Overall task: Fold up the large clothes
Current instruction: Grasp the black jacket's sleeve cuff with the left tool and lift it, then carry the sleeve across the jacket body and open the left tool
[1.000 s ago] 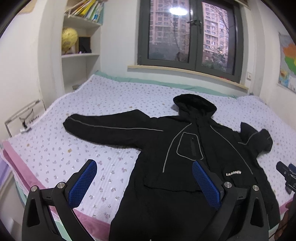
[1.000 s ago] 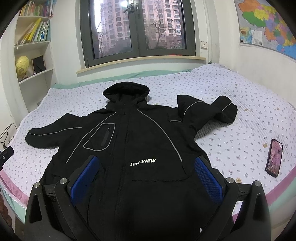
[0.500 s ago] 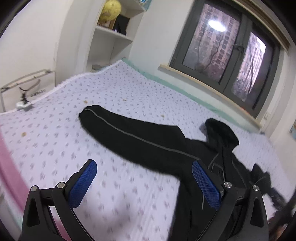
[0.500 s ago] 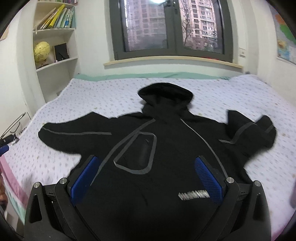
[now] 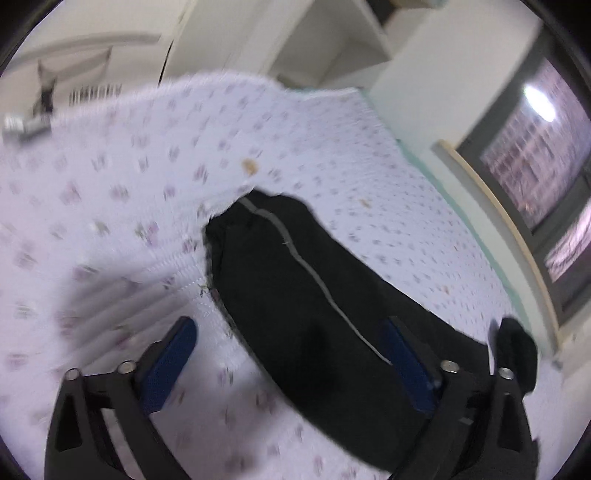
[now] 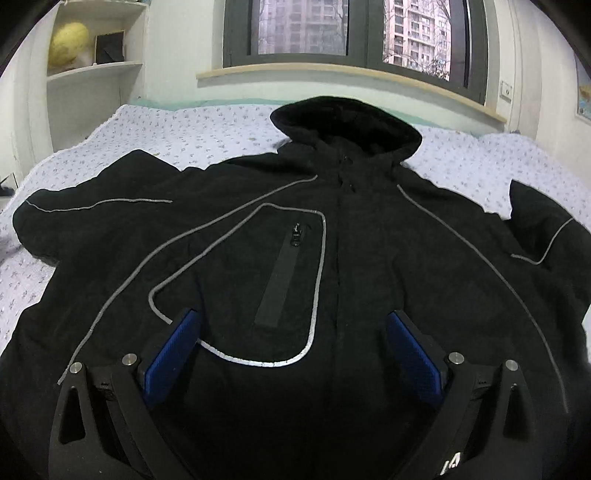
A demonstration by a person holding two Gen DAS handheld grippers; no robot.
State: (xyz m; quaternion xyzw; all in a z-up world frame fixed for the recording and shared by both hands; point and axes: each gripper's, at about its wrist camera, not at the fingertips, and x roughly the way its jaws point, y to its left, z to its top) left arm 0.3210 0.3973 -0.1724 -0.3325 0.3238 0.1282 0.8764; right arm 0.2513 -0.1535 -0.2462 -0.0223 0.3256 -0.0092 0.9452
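Your left gripper (image 5: 288, 354), jaws spread and empty, sat nearer the sleeve (image 5: 295, 291), which ran toward the frame's upper left.

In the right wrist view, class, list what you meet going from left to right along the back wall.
Yellow globe → dark frame on the shelf → window → wall switch.
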